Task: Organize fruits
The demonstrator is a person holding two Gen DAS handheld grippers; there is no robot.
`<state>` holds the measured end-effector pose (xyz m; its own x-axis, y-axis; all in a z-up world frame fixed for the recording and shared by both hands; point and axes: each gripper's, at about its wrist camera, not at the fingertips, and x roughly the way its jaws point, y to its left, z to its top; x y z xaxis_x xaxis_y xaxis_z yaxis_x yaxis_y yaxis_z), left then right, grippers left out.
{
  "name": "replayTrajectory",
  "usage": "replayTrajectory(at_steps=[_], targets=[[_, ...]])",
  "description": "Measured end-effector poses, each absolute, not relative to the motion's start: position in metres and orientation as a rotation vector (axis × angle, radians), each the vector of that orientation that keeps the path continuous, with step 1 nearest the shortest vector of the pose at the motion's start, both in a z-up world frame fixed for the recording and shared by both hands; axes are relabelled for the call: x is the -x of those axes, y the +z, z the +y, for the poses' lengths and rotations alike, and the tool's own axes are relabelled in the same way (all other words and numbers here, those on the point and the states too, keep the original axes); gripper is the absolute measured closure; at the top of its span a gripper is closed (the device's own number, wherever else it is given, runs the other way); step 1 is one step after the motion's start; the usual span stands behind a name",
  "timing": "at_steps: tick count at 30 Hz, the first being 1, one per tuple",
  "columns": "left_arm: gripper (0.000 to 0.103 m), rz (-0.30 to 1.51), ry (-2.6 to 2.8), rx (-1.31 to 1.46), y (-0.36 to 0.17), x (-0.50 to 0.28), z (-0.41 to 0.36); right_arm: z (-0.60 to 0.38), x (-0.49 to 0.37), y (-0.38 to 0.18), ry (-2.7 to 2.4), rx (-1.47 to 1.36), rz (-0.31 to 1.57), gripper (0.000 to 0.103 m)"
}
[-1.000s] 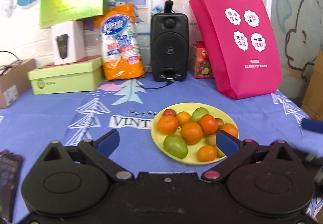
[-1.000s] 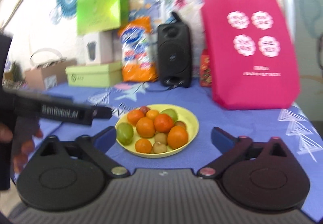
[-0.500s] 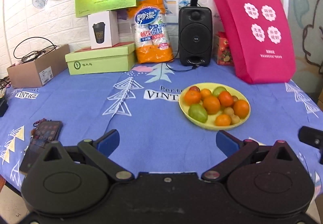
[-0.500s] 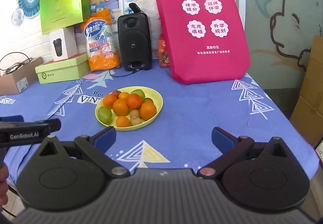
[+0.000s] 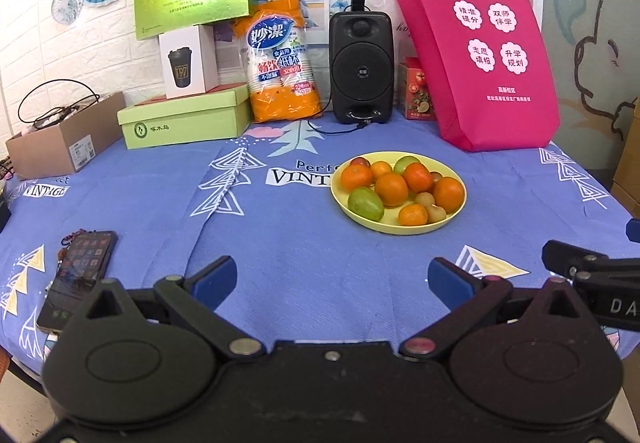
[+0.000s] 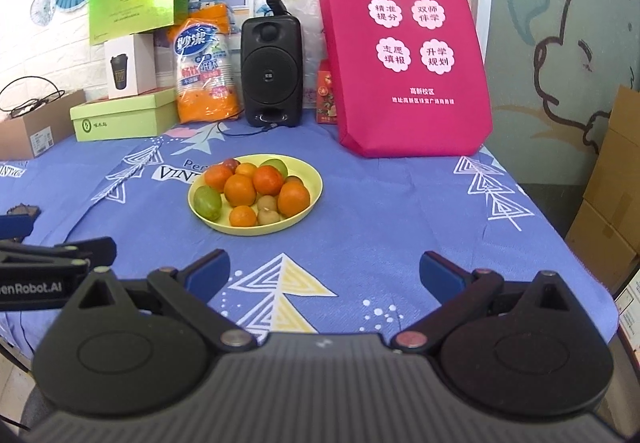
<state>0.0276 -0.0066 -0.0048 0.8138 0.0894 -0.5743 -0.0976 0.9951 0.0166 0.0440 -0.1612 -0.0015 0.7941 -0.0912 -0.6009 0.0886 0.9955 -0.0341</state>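
Observation:
A yellow plate point(image 5: 400, 229) sits on the blue tablecloth, mid-table, also in the right wrist view point(image 6: 312, 199). It holds several oranges point(image 5: 391, 189), green fruits point(image 5: 365, 204) and small brown fruits point(image 5: 435, 213). My left gripper point(image 5: 332, 281) is open and empty, well in front of the plate near the table's front edge. My right gripper point(image 6: 324, 273) is open and empty, also short of the plate. Each gripper shows at the edge of the other's view.
A pink tote bag point(image 5: 484, 55), a black speaker point(image 5: 361, 67), an orange cup pack point(image 5: 282, 63) and green boxes point(image 5: 184, 119) line the back. A phone point(image 5: 80, 275) lies front left. Cardboard boxes point(image 6: 612, 211) stand off the table's right edge.
Both grippers have pulled back from the plate toward the table's front edge. The plate now looks smaller and farther. Both stay open and empty.

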Motion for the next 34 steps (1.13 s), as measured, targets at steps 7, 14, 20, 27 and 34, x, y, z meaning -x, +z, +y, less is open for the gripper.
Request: replayTrajectory(at_steps=[7,14,20,27,34], targets=[[0.000,0.629,0.072,0.037,-0.0079,-0.0301,-0.0034,-0.1582,-0.0431,-0.0038,-0.098,0.017,0.654,0.000],[0.000,0.623,0.074,0.045,-0.0072,-0.0297,-0.0024,-0.1576,-0.0419,-0.0058,-0.097,0.026,0.659,0.000],[0.000,0.604,0.135,0.019,-0.0084,-0.0268,-0.0032,-0.1588,-0.0409,-0.0070,-0.096,0.025,0.659,0.000],[0.000,0.559,0.151,-0.006,-0.0057,-0.0219,-0.0034,-0.1631,-0.0419,-0.0086,-0.101,0.018,0.666,0.000],[0.000,0.599,0.126,0.030,-0.0085,-0.0262,0.0013,-0.1655,-0.0413,-0.0079,-0.101,0.015,0.663,0.000]])
